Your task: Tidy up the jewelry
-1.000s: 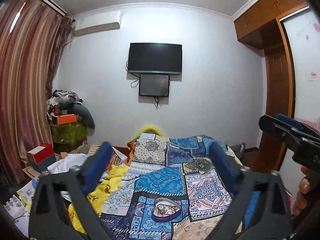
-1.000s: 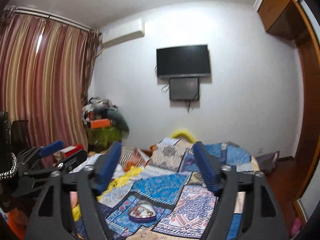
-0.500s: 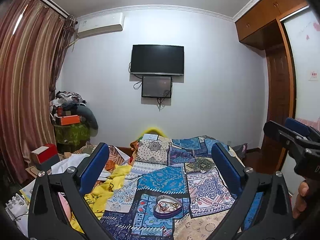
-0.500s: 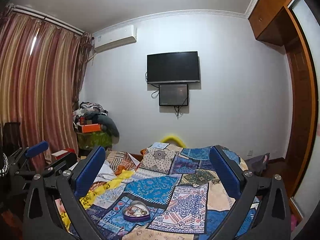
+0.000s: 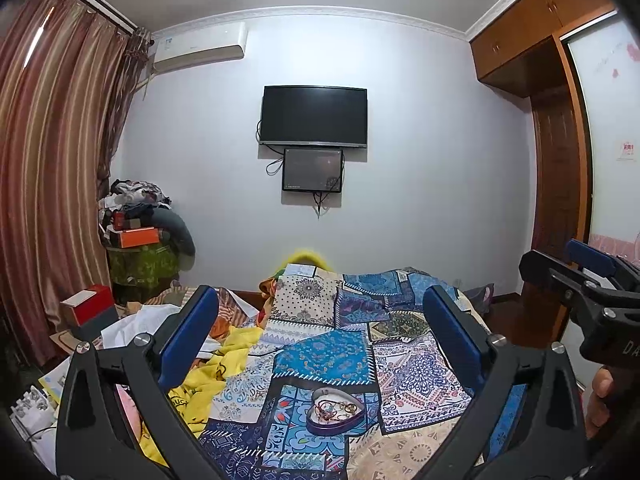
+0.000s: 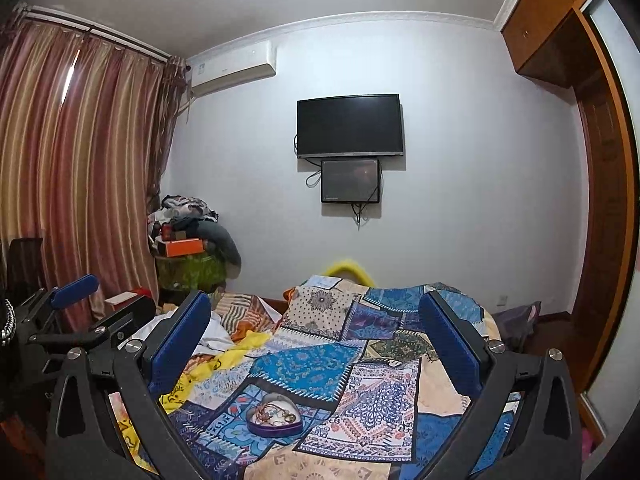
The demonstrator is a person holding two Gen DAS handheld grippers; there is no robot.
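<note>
The left tool [image 5: 320, 340] hangs above the bed [image 5: 404, 452] with its blue pads spread wide and nothing between them. The right tool [image 6: 316, 340] hangs beside it, just as wide apart and just as empty.

The heart-shaped tin [image 5: 335, 410] sits open on the patchwork bedspread [image 5: 328, 360], near the bed's near edge and about midway across it, with a tangle of jewelry [image 5: 334, 407] lying inside; single pieces are too small to tell apart. In both wrist views the tin lies low between the two pads and well below them, somewhat toward the left pad in the right view [image 6: 274, 420].

Jewelry heaped in the tin fits both pieces waiting to be sorted out and pieces just gathered in, so no move can be named. Any approach would likely go best slow and from straight above, one tool steadying the tin's rim on the soft bedding while the other pinches a single chain or ring, not the knot.
</note>
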